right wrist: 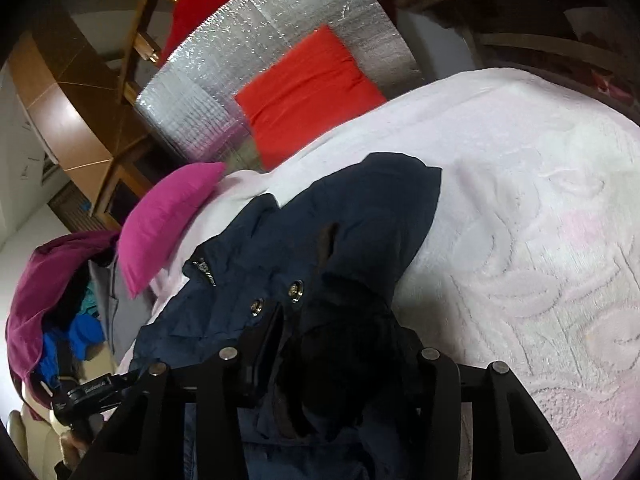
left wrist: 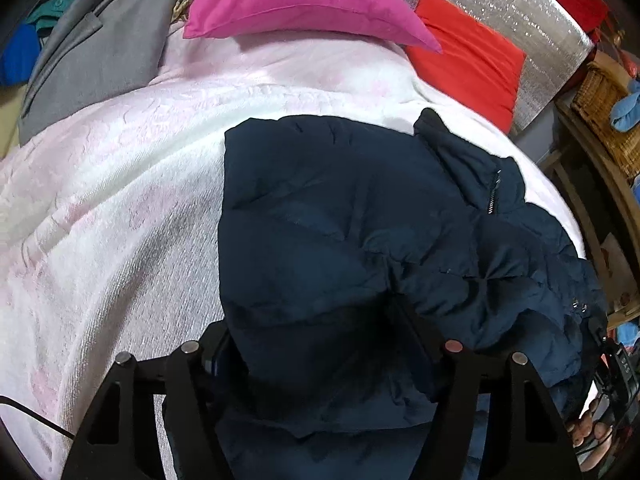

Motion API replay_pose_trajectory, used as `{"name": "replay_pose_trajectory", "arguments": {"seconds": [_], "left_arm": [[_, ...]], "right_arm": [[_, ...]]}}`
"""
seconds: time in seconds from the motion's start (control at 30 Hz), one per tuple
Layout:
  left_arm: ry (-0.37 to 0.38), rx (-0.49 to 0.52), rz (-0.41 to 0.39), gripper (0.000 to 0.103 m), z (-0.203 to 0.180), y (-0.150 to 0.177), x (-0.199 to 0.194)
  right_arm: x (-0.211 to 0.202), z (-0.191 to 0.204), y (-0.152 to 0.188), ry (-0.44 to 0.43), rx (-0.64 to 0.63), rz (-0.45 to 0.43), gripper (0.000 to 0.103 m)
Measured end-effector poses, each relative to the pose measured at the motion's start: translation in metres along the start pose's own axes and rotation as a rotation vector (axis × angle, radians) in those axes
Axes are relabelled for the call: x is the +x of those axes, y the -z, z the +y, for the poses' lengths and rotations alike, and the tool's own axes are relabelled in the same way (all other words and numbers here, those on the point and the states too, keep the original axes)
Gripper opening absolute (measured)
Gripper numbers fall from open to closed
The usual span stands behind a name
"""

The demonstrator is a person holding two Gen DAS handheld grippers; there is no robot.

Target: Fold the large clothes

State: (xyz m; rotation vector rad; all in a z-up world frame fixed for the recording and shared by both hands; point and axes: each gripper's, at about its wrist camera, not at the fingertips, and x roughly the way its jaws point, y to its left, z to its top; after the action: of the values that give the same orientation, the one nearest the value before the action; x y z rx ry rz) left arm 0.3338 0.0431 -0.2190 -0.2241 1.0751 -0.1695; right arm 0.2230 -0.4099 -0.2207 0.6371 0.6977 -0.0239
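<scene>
1. Left tool (left wrist: 320,344): jaws clamp a bunched fold of the navy padded jacket (left wrist: 352,216).
2. Jacket: lies on the pale pink bedspread (left wrist: 120,200).
3. Right tool (right wrist: 340,344): jaws grip jacket fabric near the snaps (right wrist: 295,290).
</scene>
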Motion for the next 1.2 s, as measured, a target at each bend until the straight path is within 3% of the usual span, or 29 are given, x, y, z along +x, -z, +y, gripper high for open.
{"name": "replay_pose_trajectory", "arguments": {"seconds": [0.07,0.17,0.23,0.5,0.7,0.87,1.03,1.2], "left_arm": [[-0.015,0.000,0.009,0.073,0.000,0.000,0.004],[-0.039,0.002,0.009,0.075,-0.002,0.000,0.002],[-0.049,0.000,0.007,0.075,-0.002,0.001,-0.001],[-0.128,0.101,-0.096,0.075,-0.014,0.021,-0.040],[-0.224,0.205,-0.198,0.075,-0.019,0.062,-0.075],[-0.306,0.266,-0.254,0.075,-0.022,0.117,-0.109],[-0.290,0.298,-0.254,0.076,-0.033,0.157,-0.136],[-0.314,0.365,-0.305,0.076,-0.049,0.178,-0.169]], "right_arm": [[0.012,-0.008,0.002,0.054,0.003,0.047,0.051],[0.005,-0.016,0.001,0.030,0.060,0.038,0.052],[-0.003,-0.016,0.002,0.037,0.072,0.031,0.066],[-0.065,-0.022,0.011,0.060,0.048,-0.010,0.068],[-0.116,-0.023,0.030,0.056,0.037,-0.015,0.070],[-0.146,-0.014,0.057,0.055,-0.030,0.021,0.071],[-0.167,-0.004,0.081,0.055,-0.118,0.047,0.072],[-0.195,0.003,0.104,0.045,-0.180,0.045,0.075]]}}
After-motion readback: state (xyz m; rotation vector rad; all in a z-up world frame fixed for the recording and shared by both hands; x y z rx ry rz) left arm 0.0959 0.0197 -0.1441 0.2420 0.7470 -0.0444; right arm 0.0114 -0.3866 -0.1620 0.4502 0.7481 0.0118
